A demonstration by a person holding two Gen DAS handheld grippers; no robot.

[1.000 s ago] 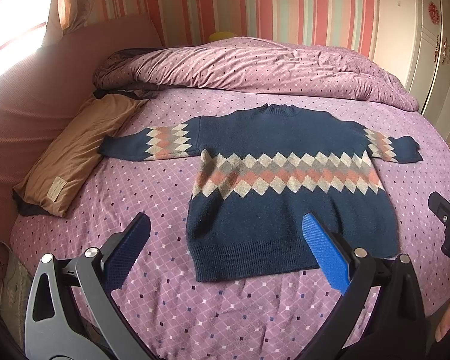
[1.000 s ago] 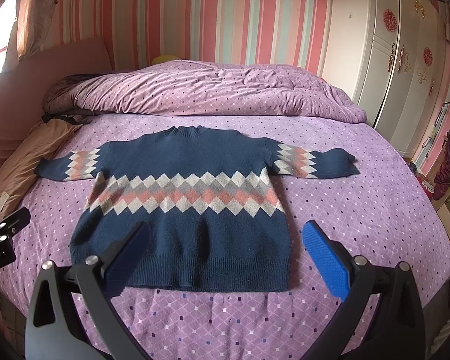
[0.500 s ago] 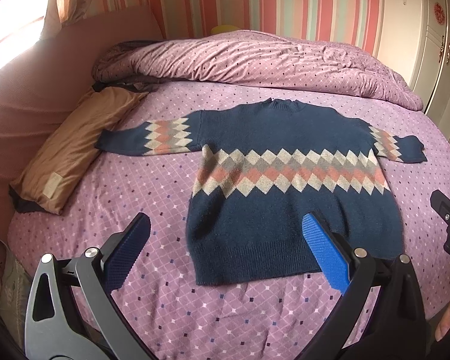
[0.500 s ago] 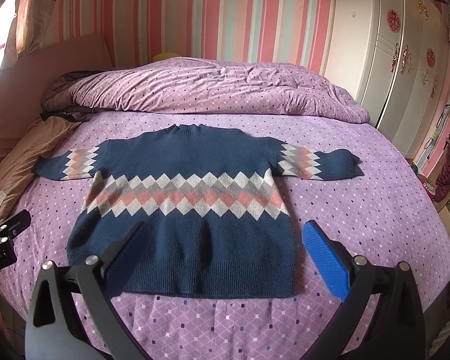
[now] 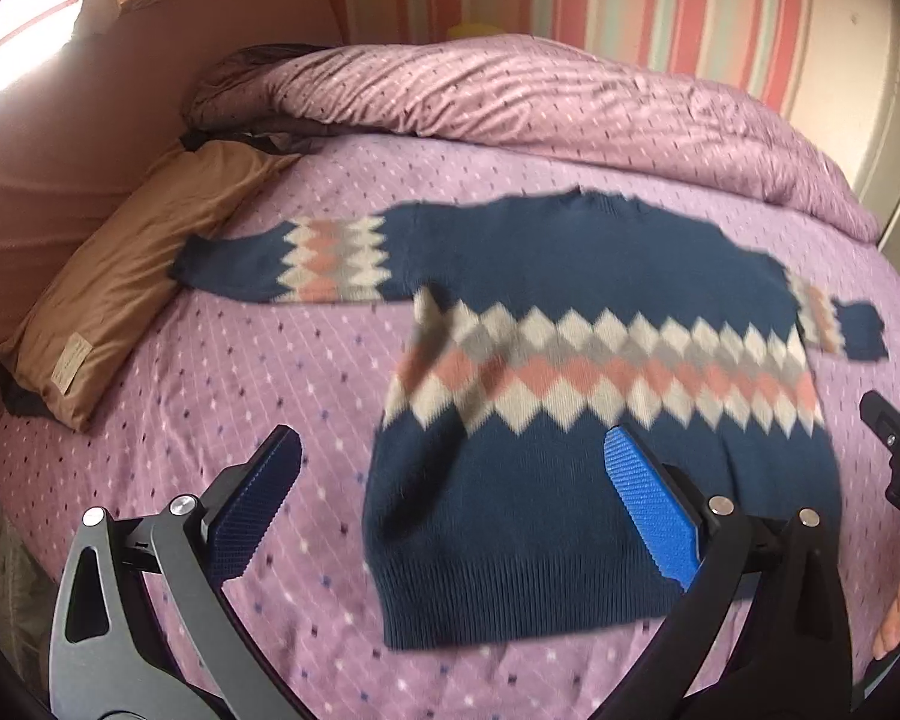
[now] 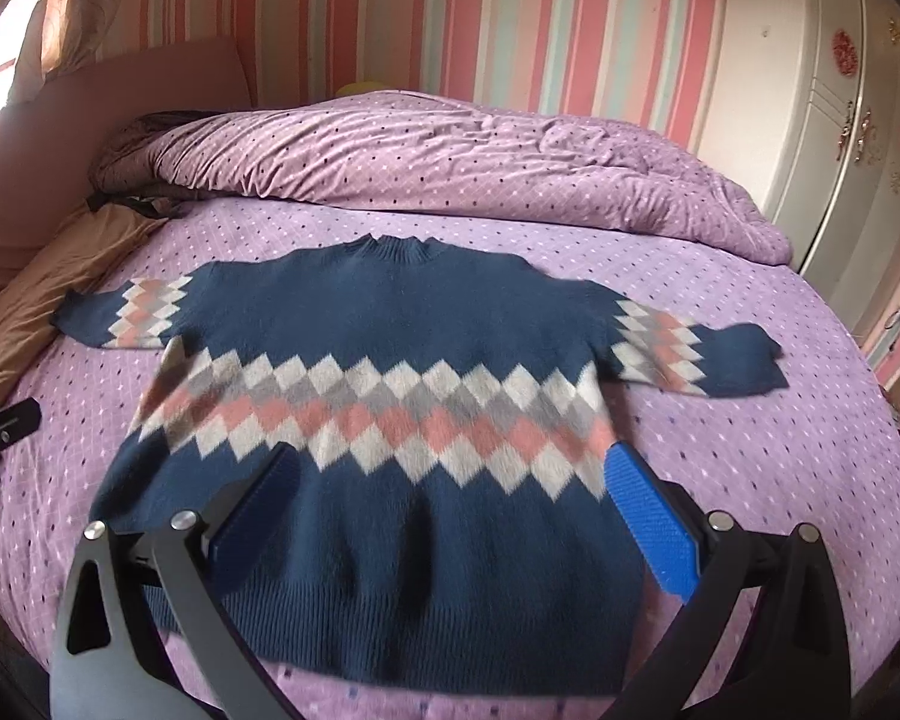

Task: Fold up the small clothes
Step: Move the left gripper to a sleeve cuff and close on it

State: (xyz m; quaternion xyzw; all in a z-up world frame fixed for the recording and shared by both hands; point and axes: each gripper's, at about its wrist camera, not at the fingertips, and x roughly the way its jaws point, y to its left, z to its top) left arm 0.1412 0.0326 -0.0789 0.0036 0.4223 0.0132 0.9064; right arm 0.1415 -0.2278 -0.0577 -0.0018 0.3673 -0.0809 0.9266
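A small navy sweater (image 5: 576, 276) with a band of white, grey and pink diamonds lies flat on the purple bed, sleeves spread out to both sides. It also shows in the right wrist view (image 6: 402, 324). My left gripper (image 5: 450, 480) is open and empty, hovering above the sweater's lower left part. My right gripper (image 6: 450, 492) is open and empty, hovering above the sweater's lower right half, near the hem. Neither gripper touches the cloth.
A bunched purple duvet (image 6: 450, 162) lies across the far side of the bed. A tan pillow (image 5: 120, 282) rests at the left by the pink headboard (image 5: 42, 144). A white wardrobe (image 6: 840, 90) stands at the right.
Both grippers have moved forward and lower toward the sweater, which now looks larger. Both stay open. The sweater has not moved.
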